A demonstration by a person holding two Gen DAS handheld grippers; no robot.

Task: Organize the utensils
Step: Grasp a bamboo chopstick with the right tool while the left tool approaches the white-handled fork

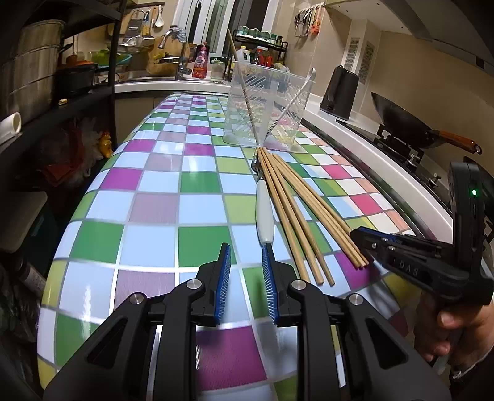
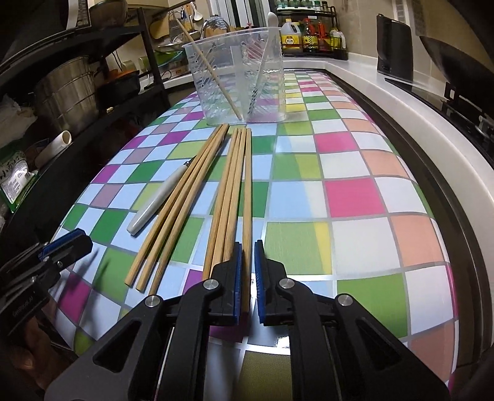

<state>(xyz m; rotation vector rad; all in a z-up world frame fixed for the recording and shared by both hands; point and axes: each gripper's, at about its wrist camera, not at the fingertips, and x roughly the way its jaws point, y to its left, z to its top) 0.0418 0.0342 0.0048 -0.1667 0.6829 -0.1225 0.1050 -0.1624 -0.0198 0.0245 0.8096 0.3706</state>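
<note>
Before the clear holder [image 2: 234, 77] on the checkered table [image 2: 355, 197], the right gripper [image 2: 247, 246] clenches one chopstick [image 2: 247, 197], while the left gripper [image 1: 246, 246] stands parted, empty, beside the white-handled utensil [image 1: 265, 212].

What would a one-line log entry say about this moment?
left fingers: open, empty | right fingers: closed on one light wooden chopstick | clear plastic utensil holder: second chopstick, white-handled utensil inside
</note>
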